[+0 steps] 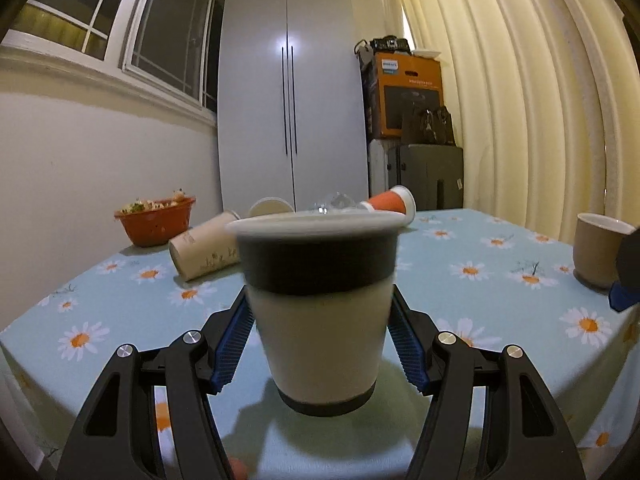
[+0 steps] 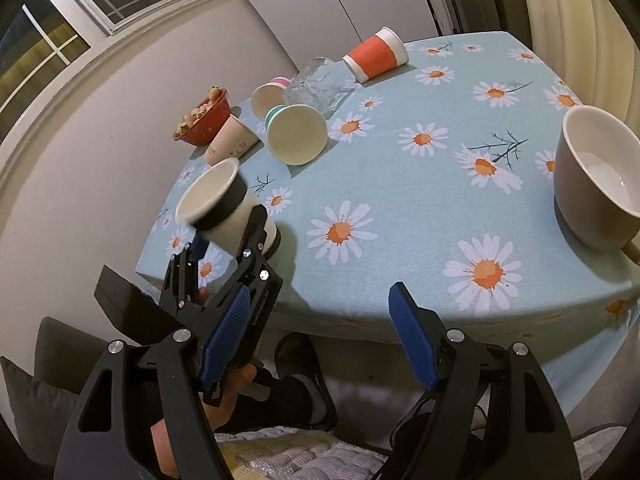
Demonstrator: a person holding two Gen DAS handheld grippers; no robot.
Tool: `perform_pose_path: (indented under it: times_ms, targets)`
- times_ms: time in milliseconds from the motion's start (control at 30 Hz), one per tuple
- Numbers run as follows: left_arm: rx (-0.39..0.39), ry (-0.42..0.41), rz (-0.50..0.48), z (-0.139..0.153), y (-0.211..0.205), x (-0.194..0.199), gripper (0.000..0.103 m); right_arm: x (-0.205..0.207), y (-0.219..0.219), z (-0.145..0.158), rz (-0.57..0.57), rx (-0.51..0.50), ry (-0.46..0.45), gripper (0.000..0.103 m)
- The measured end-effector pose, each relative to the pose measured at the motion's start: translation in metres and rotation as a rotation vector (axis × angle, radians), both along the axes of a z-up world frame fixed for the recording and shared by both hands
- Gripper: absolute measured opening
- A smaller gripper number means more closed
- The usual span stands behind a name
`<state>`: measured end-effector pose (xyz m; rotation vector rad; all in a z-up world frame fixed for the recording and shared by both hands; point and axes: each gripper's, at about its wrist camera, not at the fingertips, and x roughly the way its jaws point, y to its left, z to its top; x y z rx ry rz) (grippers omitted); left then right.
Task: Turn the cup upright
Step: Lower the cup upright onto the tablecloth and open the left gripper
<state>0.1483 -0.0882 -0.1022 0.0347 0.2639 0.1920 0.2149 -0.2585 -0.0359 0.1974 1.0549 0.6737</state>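
Left gripper [image 1: 322, 336] clamped on the white paper cup with the black band [image 1: 320, 300], blue ribbed pads [image 1: 234, 344] pressing the plain wall on both sides, below the band and above the dark base ring. Cup mouth-up in the left wrist view, base just over or on the daisy-print worktop [image 1: 500, 280] near its front left corner; contact not certain, and the picture is smeared with motion. From the right wrist view, same cup [image 2: 224, 208] seen leaning, mouth toward the wall, base close to the cloth, so probably not quite settled upright. Right gripper [image 2: 316, 344] spread wide and empty, hanging off the near edge of the worktop, well apart from any cup. Likely handling: very light, thin-walled, easily dented by a hard squeeze; rolled rim and banded zone stiffer than the bare wall, so a mid-wall hold with mild pressure looks right, as taken here. Smooth paper against ribbed pads, little slip expected. Light weight means easy tipping on release unless the base sits flat first. Elsewhere on the cloth: several cups on their sides, among them an orange-banded cup [image 2: 376, 56] and a teal-rimmed cup [image 2: 296, 134], a clear glass [image 2: 320, 84], a red basket [image 2: 204, 120] and an upright brown mug [image 2: 596, 176].
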Motion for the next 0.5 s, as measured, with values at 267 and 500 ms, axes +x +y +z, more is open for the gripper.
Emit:
perform_pose_path:
  times_ms: [267, 500]
  targets:
    - [-0.008, 0.0, 0.015, 0.001, 0.001, 0.001, 0.073, 0.001, -0.002, -0.002, 0.001, 0.017, 0.02, 0.072]
    - [-0.042, -0.039, 0.016, 0.018, 0.007, -0.002, 0.091, -0.002, -0.007, 0.005, -0.007, 0.048, -0.009, 0.074]
